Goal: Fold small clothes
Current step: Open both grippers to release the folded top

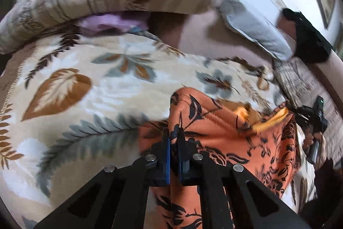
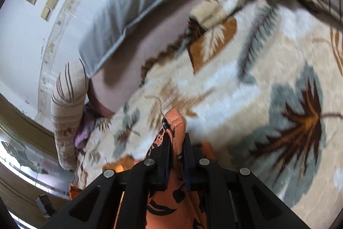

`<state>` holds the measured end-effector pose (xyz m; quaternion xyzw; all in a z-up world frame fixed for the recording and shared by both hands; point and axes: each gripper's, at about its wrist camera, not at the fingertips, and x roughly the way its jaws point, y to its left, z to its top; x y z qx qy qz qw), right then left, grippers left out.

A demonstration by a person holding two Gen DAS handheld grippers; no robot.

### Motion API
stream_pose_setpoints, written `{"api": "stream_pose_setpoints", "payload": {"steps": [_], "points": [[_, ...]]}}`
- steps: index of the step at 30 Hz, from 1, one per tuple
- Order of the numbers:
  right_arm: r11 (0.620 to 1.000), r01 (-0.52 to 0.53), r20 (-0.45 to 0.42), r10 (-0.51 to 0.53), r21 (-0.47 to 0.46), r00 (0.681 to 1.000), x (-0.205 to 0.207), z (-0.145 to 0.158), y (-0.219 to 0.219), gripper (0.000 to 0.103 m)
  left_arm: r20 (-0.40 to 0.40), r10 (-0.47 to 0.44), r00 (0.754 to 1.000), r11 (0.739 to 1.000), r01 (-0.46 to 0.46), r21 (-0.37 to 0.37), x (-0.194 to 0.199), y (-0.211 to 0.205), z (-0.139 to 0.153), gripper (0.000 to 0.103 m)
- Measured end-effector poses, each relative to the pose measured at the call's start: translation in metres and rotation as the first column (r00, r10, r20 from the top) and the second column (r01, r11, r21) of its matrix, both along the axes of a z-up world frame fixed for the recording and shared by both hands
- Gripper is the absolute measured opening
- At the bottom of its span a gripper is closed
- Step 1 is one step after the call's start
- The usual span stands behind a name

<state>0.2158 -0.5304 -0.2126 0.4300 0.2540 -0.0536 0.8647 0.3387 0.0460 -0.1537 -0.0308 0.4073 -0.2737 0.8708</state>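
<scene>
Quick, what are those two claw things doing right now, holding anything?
Left gripper: shut on the orange floral garment.
Right gripper: shut on the same orange floral garment, pinching a fold of it.

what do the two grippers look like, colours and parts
Both match. The left gripper has two flat black fingers with blue pads on their inner faces, on angular black linkage arms with triangular cut-outs and round silver pins at the joints. The right gripper has the same black fingers, darker blue pads and silver pins. No cables, markings or sleeves show.
</scene>
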Motion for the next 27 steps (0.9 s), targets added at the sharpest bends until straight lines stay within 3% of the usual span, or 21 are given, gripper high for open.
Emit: {"api": "stream_pose_setpoints", "payload": {"steps": [4, 6, 7, 8, 10, 11, 12, 14, 17, 19, 21, 22, 24, 27], "points": [[0.998, 0.034, -0.034, -0.033, 0.043, 0.999, 0.020, -0.012, -0.005, 0.013, -0.074, 0.103, 0.992, 0.993, -0.099, 0.057, 0.020, 0.006, -0.027, 0.005], [0.993, 0.037, -0.125, -0.023, 0.112, 0.992, 0.027, -0.030, -0.010, 0.020, -0.094, 0.164, 0.982, 0.972, -0.145, 0.182, 0.026, 0.001, -0.047, 0.005], [0.990, 0.044, -0.157, -0.023, 0.134, 0.987, 0.027, -0.036, -0.013, 0.023, -0.097, 0.181, 0.979, 0.966, -0.158, 0.207, 0.027, 0.000, -0.055, 0.005], [0.986, 0.062, -0.175, -0.034, 0.156, 0.984, 0.023, -0.042, -0.018, 0.030, -0.095, 0.204, 0.974, 0.961, -0.180, 0.211, 0.025, 0.002, -0.058, 0.005], [0.973, 0.127, -0.148, -0.099, 0.191, 0.984, 0.005, -0.041, -0.031, 0.059, -0.081, 0.248, 0.965, 0.955, -0.230, 0.184, 0.018, 0.009, -0.056, 0.005], [0.967, 0.161, -0.120, -0.139, 0.198, 0.983, -0.006, -0.038, -0.036, 0.083, -0.062, 0.287, 0.956, 0.949, -0.274, 0.158, 0.011, 0.016, -0.050, 0.005], [0.955, 0.210, -0.072, -0.199, 0.210, 0.977, -0.023, -0.031, -0.042, 0.085, -0.042, 0.312, 0.949, 0.942, -0.304, 0.143, 0.005, 0.020, -0.044, 0.005], [0.941, 0.231, 0.005, -0.239, 0.246, 0.971, -0.044, -0.021, -0.046, 0.085, 0.005, 0.333, 0.943, 0.937, -0.332, 0.107, -0.014, 0.023, -0.030, 0.006], [0.970, 0.119, 0.028, -0.128, 0.212, 0.991, -0.051, -0.003, -0.027, 0.085, 0.077, 0.275, 0.958, 0.956, -0.282, 0.085, -0.054, 0.010, -0.010, 0.006], [0.994, 0.040, 0.001, -0.040, 0.100, 0.999, -0.048, 0.011, 0.005, 0.083, 0.107, 0.227, 0.968, 0.967, -0.237, 0.097, -0.080, -0.005, -0.006, 0.017], [0.998, -0.058, -0.040, 0.059, 0.012, 0.997, -0.042, 0.017, 0.039, 0.067, 0.128, 0.176, 0.976, 0.968, -0.195, 0.157, -0.106, -0.027, -0.010, 0.059], [0.995, -0.101, -0.067, 0.100, -0.016, 0.993, -0.040, 0.016, 0.055, 0.062, 0.141, 0.161, 0.977, 0.969, -0.184, 0.167, -0.116, -0.034, -0.013, 0.066], [0.979, -0.194, -0.128, 0.184, -0.064, 0.974, -0.039, 0.010, 0.093, 0.051, 0.150, 0.130, 0.980, 0.972, -0.156, 0.174, -0.135, -0.048, -0.023, 0.069], [0.942, -0.299, -0.264, 0.253, -0.152, 0.931, -0.036, -0.010, 0.136, 0.047, 0.052, 0.133, 0.990, 0.958, -0.142, 0.251, -0.134, -0.057, -0.043, 0.070]]}}
